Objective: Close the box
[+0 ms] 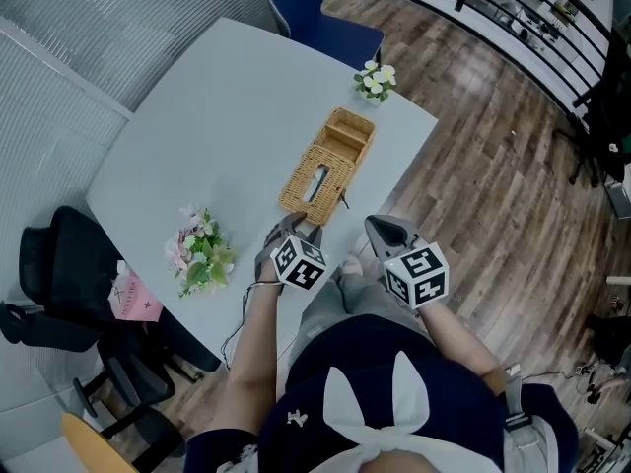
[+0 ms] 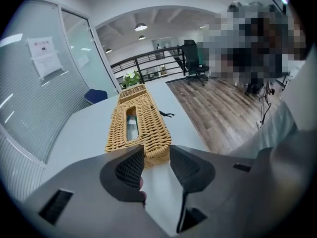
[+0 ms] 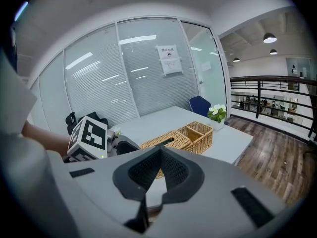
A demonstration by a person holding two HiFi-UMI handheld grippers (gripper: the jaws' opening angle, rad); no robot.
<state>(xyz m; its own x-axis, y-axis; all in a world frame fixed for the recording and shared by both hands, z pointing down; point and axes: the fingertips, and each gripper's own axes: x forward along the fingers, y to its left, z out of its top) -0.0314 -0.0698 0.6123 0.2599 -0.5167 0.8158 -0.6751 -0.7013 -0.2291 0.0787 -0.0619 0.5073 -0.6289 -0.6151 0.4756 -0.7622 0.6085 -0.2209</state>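
Note:
A long wicker box [image 1: 325,166] lies on the pale table [image 1: 217,116]. Its slotted lid [image 2: 133,123] covers the near part, and the far end [image 1: 347,131] shows as an open compartment. My left gripper [image 1: 293,227] hovers at the box's near end. In the left gripper view its jaws [image 2: 157,155] stand open with nothing between them, and the wicker end wall sits just past the tips. My right gripper [image 1: 377,229] hangs off the table's edge to the right of the box, apart from it. The right gripper [image 3: 160,151] is shut and empty.
A small pot of white flowers [image 1: 376,81] stands at the table's far corner and a pink bouquet [image 1: 200,249] lies at the left. A thin black tie [image 1: 344,201] sticks out beside the box. A blue chair [image 1: 320,13] and a black chair [image 1: 59,264] flank the table.

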